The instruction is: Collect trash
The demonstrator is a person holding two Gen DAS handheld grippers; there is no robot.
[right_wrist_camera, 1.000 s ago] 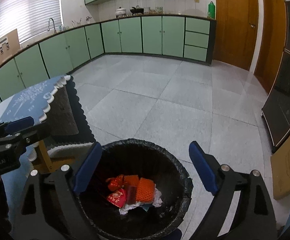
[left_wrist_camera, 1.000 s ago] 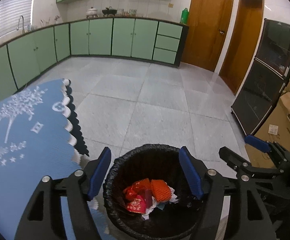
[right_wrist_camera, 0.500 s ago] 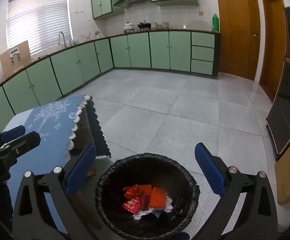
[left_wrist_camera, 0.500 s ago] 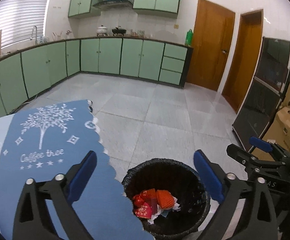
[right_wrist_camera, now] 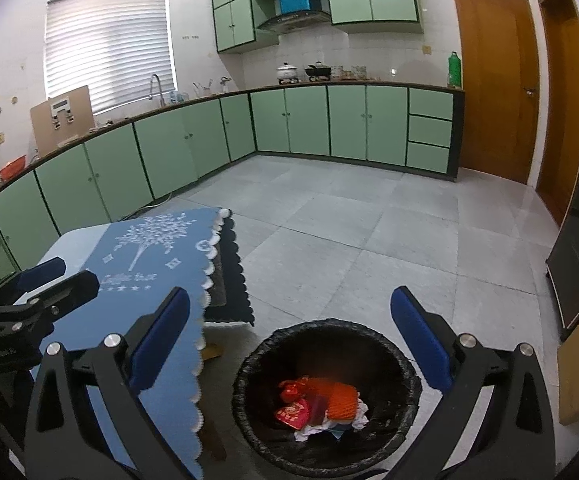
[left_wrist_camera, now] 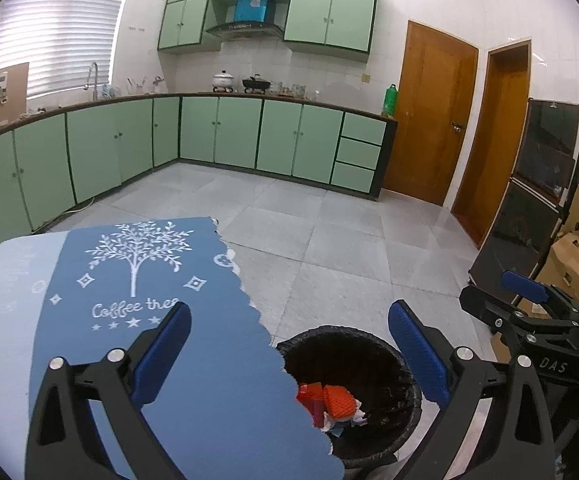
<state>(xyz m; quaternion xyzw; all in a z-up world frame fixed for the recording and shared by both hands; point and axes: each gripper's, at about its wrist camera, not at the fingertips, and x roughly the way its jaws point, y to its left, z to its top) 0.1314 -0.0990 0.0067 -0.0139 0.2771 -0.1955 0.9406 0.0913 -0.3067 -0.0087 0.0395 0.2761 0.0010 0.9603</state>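
Note:
A black-lined trash bin [right_wrist_camera: 249, 364] stands on the floor beside the table; it holds red and orange wrappers and white paper [right_wrist_camera: 321, 404]. The bin also shows in the left wrist view [left_wrist_camera: 369, 344], partly hidden by the tablecloth edge. My left gripper [left_wrist_camera: 289, 352] is open and empty, above the table edge and the bin. My right gripper [right_wrist_camera: 289, 344] is open and empty, above the bin. Each gripper shows at the side of the other's view, the right one [left_wrist_camera: 525, 300] and the left one [right_wrist_camera: 37, 284].
A table with a blue "Coffee tree" cloth [left_wrist_camera: 137, 280] is at the left, with a scalloped edge [right_wrist_camera: 205, 300]. Green cabinets [right_wrist_camera: 309, 120] line the far walls. Wooden doors [left_wrist_camera: 429, 116], a black cabinet [left_wrist_camera: 529, 208] and cardboard boxes [left_wrist_camera: 573, 260] stand at the right. Grey tile floor [right_wrist_camera: 369, 240] lies beyond.
Both grippers have risen and drawn back from the bin, so it looks smaller and lower. The left gripper has moved over the table edge. Both stay open.

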